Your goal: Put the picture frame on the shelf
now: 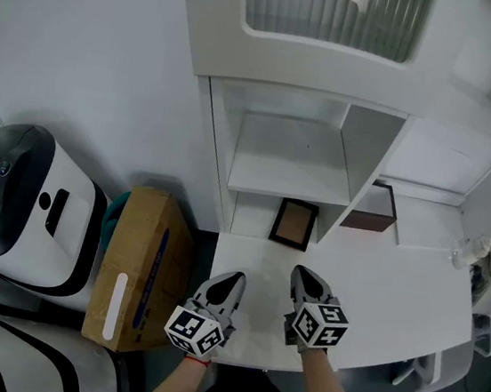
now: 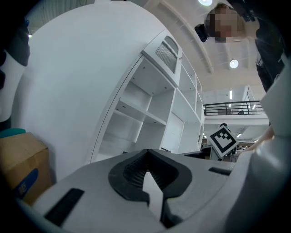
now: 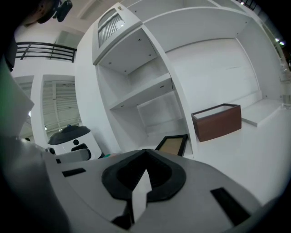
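The picture frame (image 1: 294, 223), black-edged with a tan middle, rests in the lowest compartment of the white shelf unit (image 1: 291, 156); in the right gripper view the picture frame (image 3: 173, 144) appears to lie flat there. Both grippers are over the front of the white table (image 1: 394, 291), well short of the frame. My left gripper (image 1: 236, 277) is shut with nothing in it, its tips (image 2: 146, 152) meeting. My right gripper (image 1: 300, 272) is also shut and empty, and its closed jaws (image 3: 145, 152) point toward the shelf.
A brown open box (image 1: 373, 207) stands in the compartment right of the frame. A cardboard box (image 1: 137, 266) and a white and black appliance (image 1: 24, 206) sit on the floor to the left. The shelf's upper compartments hold nothing.
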